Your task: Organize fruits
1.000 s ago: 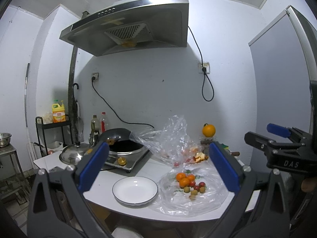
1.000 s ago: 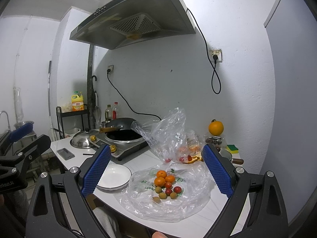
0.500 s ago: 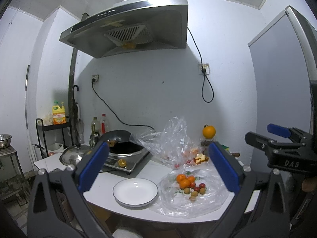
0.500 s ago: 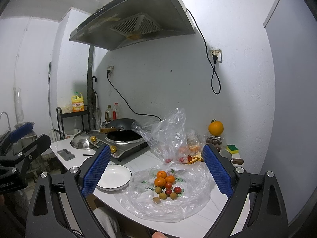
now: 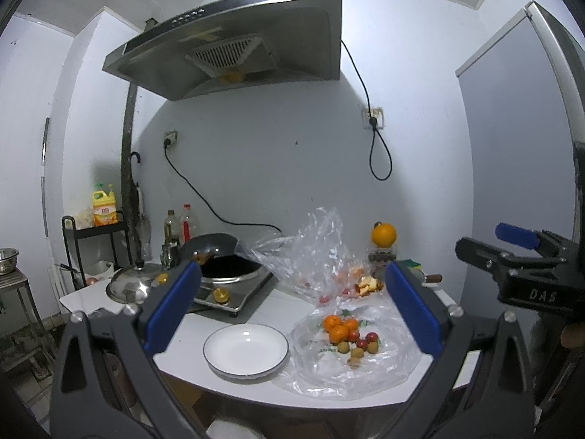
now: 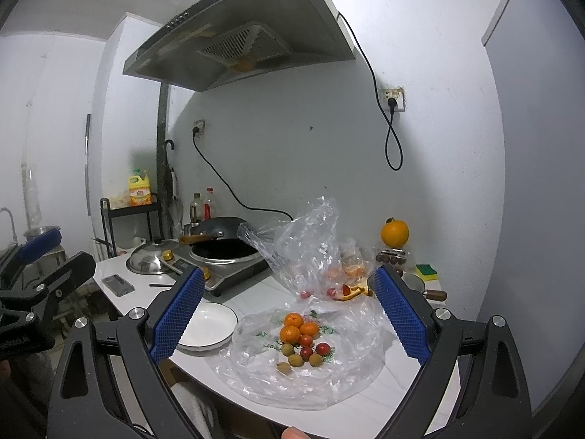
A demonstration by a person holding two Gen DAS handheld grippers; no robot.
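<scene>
A pile of small fruits [image 5: 347, 333] lies on a flat clear plastic bag [image 5: 365, 369] on the white counter: orange tangerines [image 6: 294, 327], red cherry tomatoes [image 6: 322, 348] and tan longans [image 6: 294, 360]. An empty white plate [image 5: 245, 349] sits left of the bag; it also shows in the right wrist view [image 6: 208, 323]. My left gripper [image 5: 292, 314] is open and empty, held back from the counter. My right gripper [image 6: 290, 312] is open and empty, also short of the fruits. Each gripper shows at the edge of the other's view.
A crumpled plastic bag [image 6: 310, 252] with more fruit and peel stands behind the pile. A black wok [image 5: 223, 259] on an induction cooker, a pot lid [image 6: 150, 259], a phone [image 6: 117, 285], a large orange [image 6: 394, 233] on a jar and a sponge [image 6: 427, 271] occupy the counter.
Both views have shifted only slightly; the counter looks a little nearer. Nothing was grasped or moved.
</scene>
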